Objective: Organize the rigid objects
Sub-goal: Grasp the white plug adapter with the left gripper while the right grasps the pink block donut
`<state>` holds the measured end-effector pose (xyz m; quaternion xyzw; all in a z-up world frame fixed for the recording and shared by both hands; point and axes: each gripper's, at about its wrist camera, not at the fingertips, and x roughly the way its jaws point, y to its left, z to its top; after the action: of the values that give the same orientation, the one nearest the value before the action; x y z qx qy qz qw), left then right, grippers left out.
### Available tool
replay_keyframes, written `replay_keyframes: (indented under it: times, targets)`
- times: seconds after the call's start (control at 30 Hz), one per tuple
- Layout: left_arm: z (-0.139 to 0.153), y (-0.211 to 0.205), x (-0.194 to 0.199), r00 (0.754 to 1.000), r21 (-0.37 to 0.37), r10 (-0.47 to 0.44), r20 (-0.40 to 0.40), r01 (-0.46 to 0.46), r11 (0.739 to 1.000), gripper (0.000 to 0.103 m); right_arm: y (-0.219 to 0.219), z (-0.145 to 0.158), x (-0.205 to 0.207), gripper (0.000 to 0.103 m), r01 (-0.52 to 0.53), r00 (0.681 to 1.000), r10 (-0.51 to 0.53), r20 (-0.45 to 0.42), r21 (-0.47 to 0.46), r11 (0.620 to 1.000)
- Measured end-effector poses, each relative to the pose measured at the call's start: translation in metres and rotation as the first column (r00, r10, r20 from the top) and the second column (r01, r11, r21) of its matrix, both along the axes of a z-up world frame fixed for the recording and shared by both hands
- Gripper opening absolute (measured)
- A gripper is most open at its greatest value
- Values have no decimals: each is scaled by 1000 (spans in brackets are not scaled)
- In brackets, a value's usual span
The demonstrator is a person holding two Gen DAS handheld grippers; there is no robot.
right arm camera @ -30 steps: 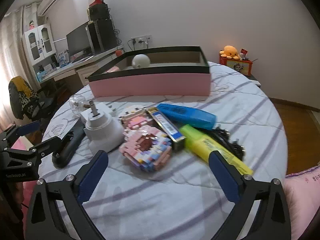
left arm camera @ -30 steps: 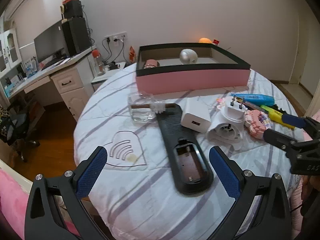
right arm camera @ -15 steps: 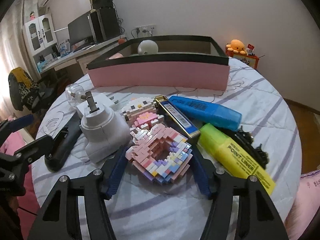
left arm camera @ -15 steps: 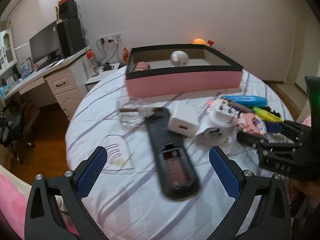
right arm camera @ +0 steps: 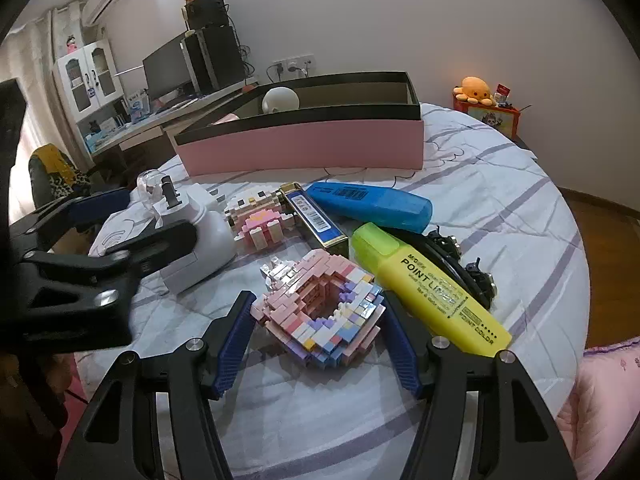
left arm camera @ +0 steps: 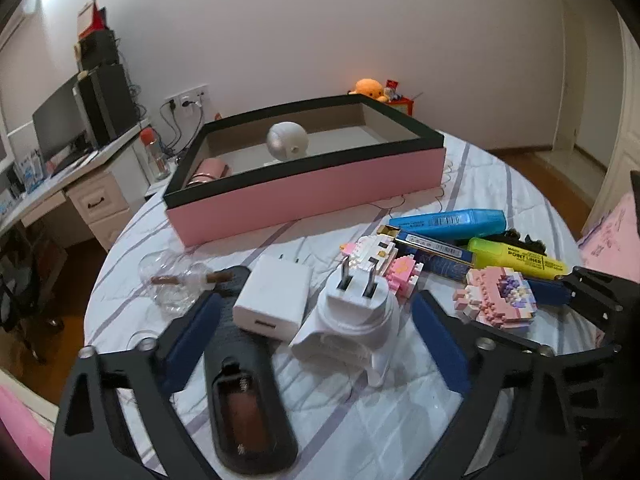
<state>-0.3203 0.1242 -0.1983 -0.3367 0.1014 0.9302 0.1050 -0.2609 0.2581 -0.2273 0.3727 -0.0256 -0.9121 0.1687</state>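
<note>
My right gripper is shut on a pink brick-built ring, both pads against its sides on the striped cloth. In the left wrist view the same ring sits at the right between those fingers. My left gripper is closing around a white charger cube and a white plug adapter; the pads stand apart from both. A pink box with a black rim stands behind, holding a silver ball and a pink item.
A black remote with its battery bay open lies under the left finger, with a small glass bottle beside it. A brick cat figure, a blue-gold tin, blue and yellow highlighters and black cables crowd the right.
My left gripper slid right from over the remote to the charger and adapter, and its jaws narrowed. My right gripper shut onto the pink brick ring.
</note>
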Motion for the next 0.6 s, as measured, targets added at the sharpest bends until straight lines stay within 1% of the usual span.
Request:
replay_keyframes:
  times: [0.03, 0.07, 0.13, 0.17, 0.2, 0.3, 0.47, 0.57, 0.6]
  targets:
    - [-2, 2, -4, 1000, -5, -1, 12, 1, 1000, 83, 0, 0, -1, 63, -1, 1000, 1, -1, -4, 1000]
    - [-4, 3, -7, 1000, -4, -8, 29, 8, 1000, 76, 1, 0, -2, 63, -3, 1000, 3, -3, -7, 1000]
    - [-3, 3, -7, 999, 5, -26, 25, 26, 1000, 63, 1, -1, -3, 63, -3, 1000, 3, -6, -10, 1000]
    - [-3, 4, -8, 998, 22, -47, 36, 47, 999, 44, 1, -1, -4, 63, -2, 1000, 2, -7, -11, 1000]
    - [-3, 3, -9, 997, 45, -59, 57, 57, 997, 41, 0, -1, -4, 63, -3, 1000, 3, -9, -9, 1000]
    - [-2, 3, -5, 995, 38, -79, 54, 77, 996, 41, 1, 0, -5, 63, -1, 1000, 1, -10, -8, 1000]
    - [6, -14, 9, 991, 110, -113, 75, 104, 989, 40, 0, 1, -3, 64, 6, 1000, -6, -15, -5, 1000]
    - [9, -21, 19, 989, 134, -129, 77, 118, 984, 40, -2, 4, 1, 64, 7, 1000, -7, -26, -9, 1000]
    - [9, -23, 20, 988, 131, -136, 77, 125, 983, 40, -3, 5, 1, 64, 2, 1000, -3, -22, -12, 1000]
